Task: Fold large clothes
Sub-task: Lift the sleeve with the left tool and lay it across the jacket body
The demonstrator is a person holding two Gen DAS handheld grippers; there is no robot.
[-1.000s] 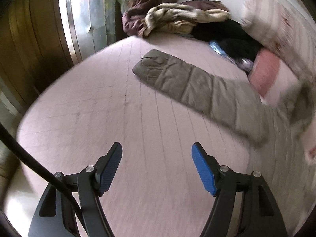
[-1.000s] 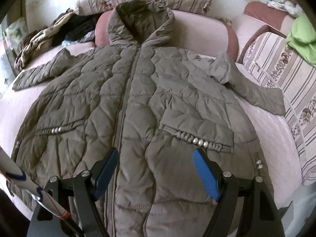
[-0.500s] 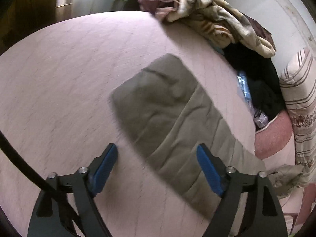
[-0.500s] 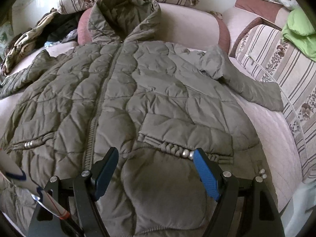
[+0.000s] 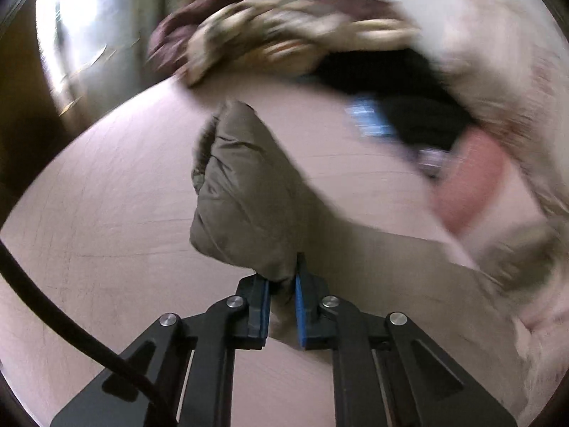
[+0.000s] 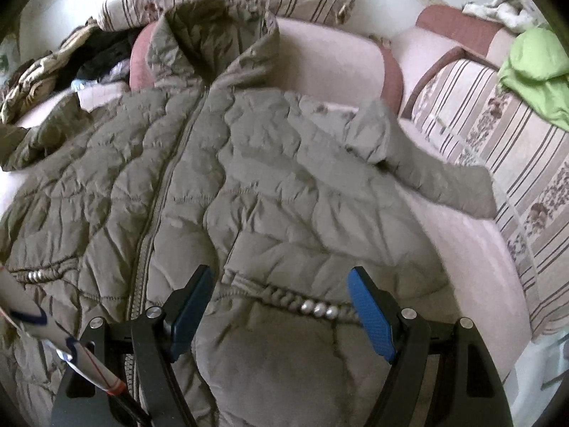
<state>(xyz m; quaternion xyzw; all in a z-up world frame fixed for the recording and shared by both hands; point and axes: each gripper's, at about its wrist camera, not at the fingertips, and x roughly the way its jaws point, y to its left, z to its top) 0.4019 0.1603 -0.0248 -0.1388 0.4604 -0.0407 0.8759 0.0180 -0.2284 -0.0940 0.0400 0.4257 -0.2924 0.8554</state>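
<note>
A: Where is the olive quilted puffer coat [image 6: 270,192]?

B: Spread front-up on the pale pink quilted bed cover [image 5: 106,242], hood against a pink bolster [image 6: 334,60]. The left gripper [image 5: 282,284] has just closed; its 2 blue pads pinch the coat's sleeve cuff [image 5: 245,192], lifted off the cover.

A: And the right gripper [image 6: 281,306]?

B: Its jaws stand spread above the lower front, near a pocket with 3 silver beads [image 6: 318,309], gripping nothing.

A: What room is there?

B: Bare cover lies left of the cuff. A heap of dark and tan clothes [image 5: 284,35] crowds the far edge; striped cushions [image 6: 498,149] border the right side, under a green garment [image 6: 537,71].
</note>
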